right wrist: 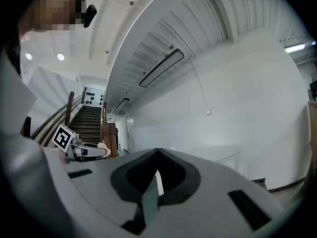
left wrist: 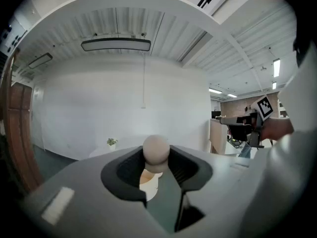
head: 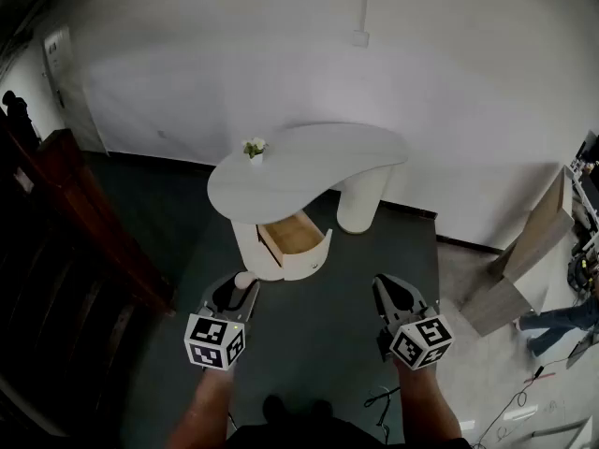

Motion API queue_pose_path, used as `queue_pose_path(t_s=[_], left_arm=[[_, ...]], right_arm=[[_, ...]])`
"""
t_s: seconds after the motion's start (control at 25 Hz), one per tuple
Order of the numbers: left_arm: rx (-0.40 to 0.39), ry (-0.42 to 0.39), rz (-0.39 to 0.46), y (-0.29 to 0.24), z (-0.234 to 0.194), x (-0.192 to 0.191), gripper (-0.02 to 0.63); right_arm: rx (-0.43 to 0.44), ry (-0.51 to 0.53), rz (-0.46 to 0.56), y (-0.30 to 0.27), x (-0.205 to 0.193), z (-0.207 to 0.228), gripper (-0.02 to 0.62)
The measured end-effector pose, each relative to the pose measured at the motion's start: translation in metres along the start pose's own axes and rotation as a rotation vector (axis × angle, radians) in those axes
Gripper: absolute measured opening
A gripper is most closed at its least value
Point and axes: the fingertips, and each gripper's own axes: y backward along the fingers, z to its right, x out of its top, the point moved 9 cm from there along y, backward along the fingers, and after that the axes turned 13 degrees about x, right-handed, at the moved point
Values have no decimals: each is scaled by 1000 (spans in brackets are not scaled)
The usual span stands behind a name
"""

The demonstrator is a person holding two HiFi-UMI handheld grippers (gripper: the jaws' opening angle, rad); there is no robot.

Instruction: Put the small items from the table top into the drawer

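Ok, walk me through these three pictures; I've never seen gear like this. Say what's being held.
No robot here: a person holds a two-jaw gripper in each hand. The head view looks down from a camera on their head; the other two views ride on the grippers, looking along the jaws. The left gripper is clamped on a beige ball; the right gripper is shut and empty. Ahead stands a white table with a small plant on top and an open drawer beneath.
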Motion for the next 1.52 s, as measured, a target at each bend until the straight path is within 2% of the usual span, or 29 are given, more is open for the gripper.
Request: queue_pose_path(t_s=[0.4,0.56,0.76,1.08,1.52], left_arm=[[3,12,-12,-3,13,-1,153],[-12,12,-26,-7,25,-3,153],[21,55,-38,-7,38,-6,155],[43,57,-39,0,64,-11,155],[-2,58,-66,-60,69,-20,155]], right_arm=[[-1,-5,2,11,0,12,8],[13,-33,37,23,1,21,9],[44,-52,43,41,-1,30,9],[43,-89,18,68,-11,44,9],[55,-140,-53,40,-30,82,9]])
